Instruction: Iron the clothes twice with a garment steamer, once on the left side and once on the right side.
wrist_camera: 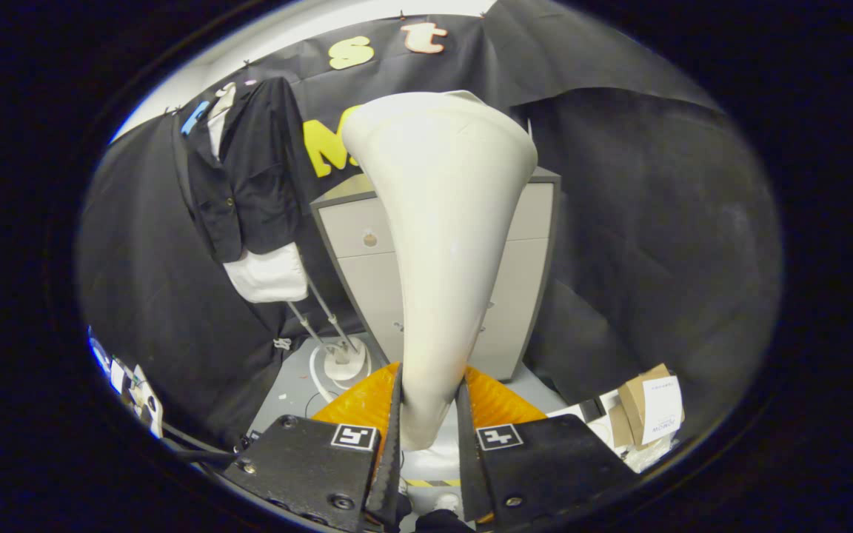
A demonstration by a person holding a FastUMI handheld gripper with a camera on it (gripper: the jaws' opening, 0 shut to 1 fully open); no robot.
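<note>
The garment steamer [445, 244] stands upright between the fingers, its narrow handle end clamped low down and its wide flat head flaring out at twelve o'clock, well above the fingertips. The gripper [429, 433] is clenched on that handle: both fingers [394, 422] press against it from either side, with no gap to be seen.

At about ten o'clock from the steamer, well apart from it, the clothes hang against the booth's dark wall: a black jacket [249, 170] over a white shirt [267, 275], whose hem shows below the jacket and whose collar shows at the top. A blue clip or hanger end [194, 117] sits at the shoulder. Below the clothes, slanted metal poles [326, 322] run down to a round white base [343, 363] on the grey floor.

Straight behind the steamer stands a pale cabinet [526, 244] with drawers and a dark top. Just beyond the fingers, low down, lies something orange and ribbed [356, 403], partly hidden by the steamer. At four o'clock a cardboard box [637, 407] with a white label rests on the floor beside some white packaging
</note>
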